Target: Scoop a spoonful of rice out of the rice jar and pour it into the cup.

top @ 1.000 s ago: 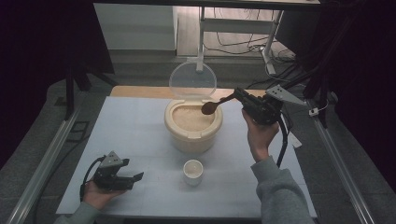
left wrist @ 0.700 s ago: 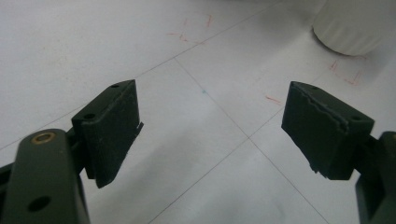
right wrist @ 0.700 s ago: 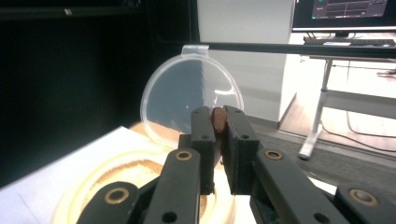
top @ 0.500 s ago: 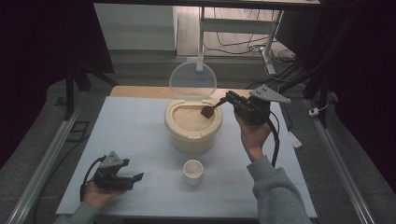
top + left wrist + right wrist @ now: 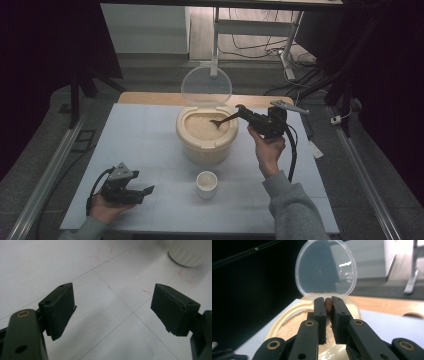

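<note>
A cream tub (image 5: 205, 145) of pale grain (image 5: 200, 126) stands mid-table, its clear round lid (image 5: 206, 86) hinged upright behind it. My right gripper (image 5: 243, 112) is shut on the handle of a brown spoon (image 5: 222, 121), whose bowl dips into the grain. In the right gripper view the jaws (image 5: 328, 302) pinch the brown handle (image 5: 328, 303) in front of the lid (image 5: 325, 270). A small white cup (image 5: 206, 184) sits in front of the tub. My left gripper (image 5: 146, 191) rests at the near left, open and empty (image 5: 113, 307).
A pale gridded mat (image 5: 145, 135) covers the table, with a wooden strip (image 5: 150, 98) along its far edge. Metal rails run down both sides. The cup's base (image 5: 192, 252) lies just beyond the left jaws. A cable trails from the right gripper.
The right gripper has come down and to the left with the spoon, whose bowl has sunk from above the tub's rim into the grain. The left gripper has kept still.
</note>
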Demonstrator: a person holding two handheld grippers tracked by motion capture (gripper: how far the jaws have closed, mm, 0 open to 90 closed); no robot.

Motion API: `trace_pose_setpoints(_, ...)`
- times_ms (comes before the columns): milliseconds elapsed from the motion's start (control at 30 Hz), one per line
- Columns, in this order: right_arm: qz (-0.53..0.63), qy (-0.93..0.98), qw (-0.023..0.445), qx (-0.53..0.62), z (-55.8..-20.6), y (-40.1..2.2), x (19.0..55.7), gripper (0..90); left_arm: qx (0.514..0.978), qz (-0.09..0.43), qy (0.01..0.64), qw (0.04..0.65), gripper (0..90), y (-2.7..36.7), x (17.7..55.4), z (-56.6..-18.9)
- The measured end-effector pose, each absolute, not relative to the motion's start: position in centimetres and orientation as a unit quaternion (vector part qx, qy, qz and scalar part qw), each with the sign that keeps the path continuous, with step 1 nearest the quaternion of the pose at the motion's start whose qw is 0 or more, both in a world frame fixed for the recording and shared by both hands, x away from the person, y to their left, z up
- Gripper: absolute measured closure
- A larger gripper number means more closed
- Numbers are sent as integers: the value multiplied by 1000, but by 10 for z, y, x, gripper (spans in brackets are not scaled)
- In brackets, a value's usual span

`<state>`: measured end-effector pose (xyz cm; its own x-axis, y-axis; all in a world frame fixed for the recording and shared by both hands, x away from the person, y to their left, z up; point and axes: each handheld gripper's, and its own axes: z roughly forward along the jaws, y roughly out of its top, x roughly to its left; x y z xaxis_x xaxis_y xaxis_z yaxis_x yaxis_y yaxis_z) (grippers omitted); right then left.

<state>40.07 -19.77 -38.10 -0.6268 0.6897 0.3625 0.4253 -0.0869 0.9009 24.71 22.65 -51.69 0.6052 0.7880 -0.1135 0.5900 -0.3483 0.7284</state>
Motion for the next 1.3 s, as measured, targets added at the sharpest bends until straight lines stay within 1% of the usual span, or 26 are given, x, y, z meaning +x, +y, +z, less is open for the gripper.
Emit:
trace_pose_setpoints(200,617,643,72,448,-391,-200,404,823,812,131,423,381,194,226,247,-517)
trace_pose_setpoints(333,622,630,59,461,-395,-203,407,822,812,131,423,381,194,227,247,-517)
trace_pose_setpoints(467,624,612,26,486,-399,-208,411,822,811,130,424,381,194,227,247,-517)
trace_pose_setpoints(500,624,612,26,486,-399,-208,411,822,811,130,424,381,194,227,247,-517)
trace_pose_setpoints(567,624,599,1,501,-403,-212,414,822,811,130,423,381,194,227,247,-517)
trace_pose_setpoints(800,630,581,-21,515,-404,-219,414,823,811,131,423,382,194,227,247,-517)
trace_pose_setpoints(1133,634,566,-36,526,-401,-229,415,829,813,132,421,380,194,226,247,-517)
trace_pose_setpoints(1300,638,552,-53,534,-401,-234,417,830,814,132,420,379,194,226,247,-517)
